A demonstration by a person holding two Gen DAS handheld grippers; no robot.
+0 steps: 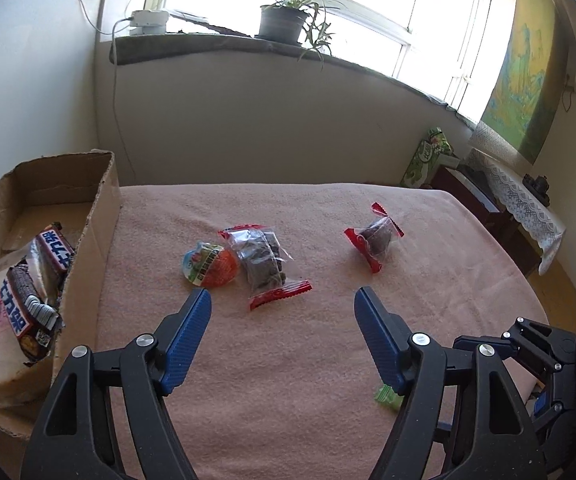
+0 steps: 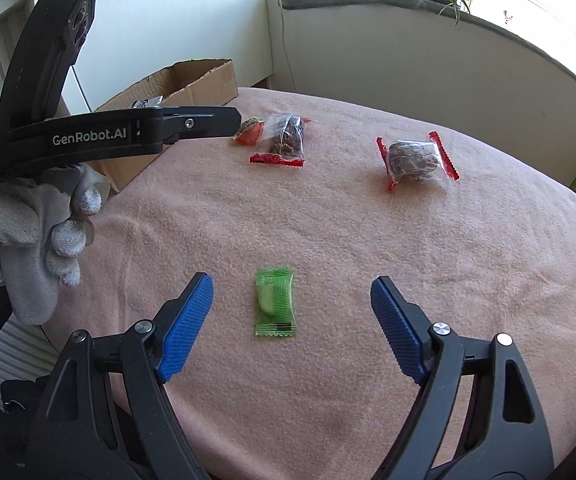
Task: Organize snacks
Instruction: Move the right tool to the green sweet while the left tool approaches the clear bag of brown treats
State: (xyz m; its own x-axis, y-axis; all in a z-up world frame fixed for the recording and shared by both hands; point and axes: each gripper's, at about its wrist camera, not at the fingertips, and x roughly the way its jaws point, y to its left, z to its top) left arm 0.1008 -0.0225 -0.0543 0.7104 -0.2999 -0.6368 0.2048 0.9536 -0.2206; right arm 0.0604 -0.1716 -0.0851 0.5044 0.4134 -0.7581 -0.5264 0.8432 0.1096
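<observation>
A cardboard box at the table's left holds several snack packs; it also shows in the right wrist view. On the pink cloth lie an orange egg-shaped snack, a clear red-ended packet of dark snacks beside it, and a second such packet to the right. My left gripper is open and empty, just short of the first packet. My right gripper is open, with a green packet lying between its fingers on the cloth.
The round table is covered by a pink cloth. A windowsill with a potted plant runs behind. A dark cabinet with a lace cover stands at the right. The gloved hand holding the left gripper is at the left of the right wrist view.
</observation>
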